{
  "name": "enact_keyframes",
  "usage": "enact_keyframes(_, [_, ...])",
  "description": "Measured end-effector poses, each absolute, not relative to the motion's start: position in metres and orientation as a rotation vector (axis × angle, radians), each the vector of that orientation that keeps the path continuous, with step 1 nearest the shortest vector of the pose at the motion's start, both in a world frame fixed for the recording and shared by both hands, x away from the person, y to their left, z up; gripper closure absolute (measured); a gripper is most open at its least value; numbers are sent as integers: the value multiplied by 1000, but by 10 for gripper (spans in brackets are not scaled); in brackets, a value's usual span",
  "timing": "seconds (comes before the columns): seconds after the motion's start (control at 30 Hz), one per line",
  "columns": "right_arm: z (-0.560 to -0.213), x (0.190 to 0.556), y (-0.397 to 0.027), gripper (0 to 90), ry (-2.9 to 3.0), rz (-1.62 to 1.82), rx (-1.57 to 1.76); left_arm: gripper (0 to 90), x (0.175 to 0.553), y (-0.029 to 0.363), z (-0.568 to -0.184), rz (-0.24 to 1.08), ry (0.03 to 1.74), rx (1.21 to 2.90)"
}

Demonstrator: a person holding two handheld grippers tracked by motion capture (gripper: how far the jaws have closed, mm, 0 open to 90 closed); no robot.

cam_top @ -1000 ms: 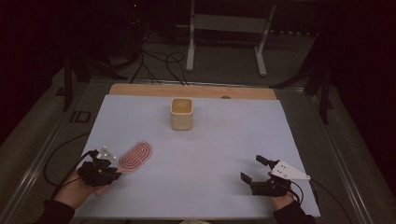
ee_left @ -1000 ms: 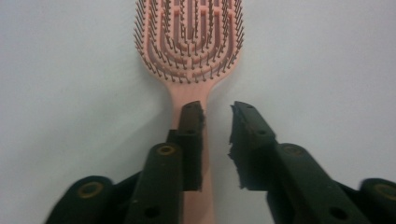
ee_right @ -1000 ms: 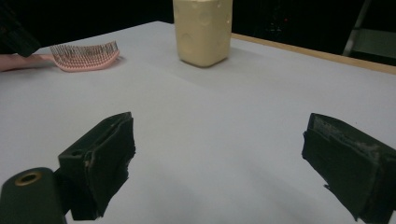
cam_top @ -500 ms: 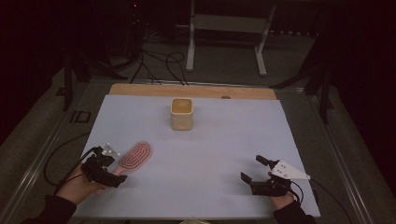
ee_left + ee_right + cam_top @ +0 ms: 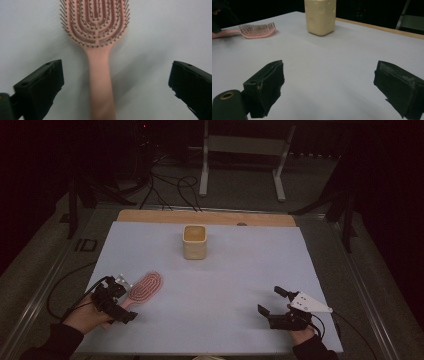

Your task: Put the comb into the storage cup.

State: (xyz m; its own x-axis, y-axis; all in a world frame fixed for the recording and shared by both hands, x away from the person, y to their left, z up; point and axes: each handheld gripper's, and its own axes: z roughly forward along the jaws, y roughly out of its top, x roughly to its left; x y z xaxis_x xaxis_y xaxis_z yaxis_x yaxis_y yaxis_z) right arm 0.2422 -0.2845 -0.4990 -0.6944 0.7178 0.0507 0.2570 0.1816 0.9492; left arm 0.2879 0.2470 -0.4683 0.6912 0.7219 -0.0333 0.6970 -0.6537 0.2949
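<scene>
Your left gripper (image 5: 122,302) has just been opening its jaws, and they now stand wide apart with nothing pressed between the pads. The hairbrush (image 5: 98,50) lies flat on the table (image 5: 240,285), bristles up; its handle runs between your left jaws, clear of both, and its head lies just beyond the tips. Your right gripper (image 5: 274,301) also has its jaws spread wide over bare table. From those jaws, the cup (image 5: 320,16) stands upright straight ahead, well apart, and the hairbrush lies far off to the left.
</scene>
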Motion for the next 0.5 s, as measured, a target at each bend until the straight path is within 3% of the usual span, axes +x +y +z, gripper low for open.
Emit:
enact_keyframes(0.33, [-499,242,-285,88,2056,1525,916,43,298,247,-471,20,1110,2677])
enact_keyframes(0.5, [-499,242,-284,88,2057,1521,914,92,304,248,-472,-21,1118,2674])
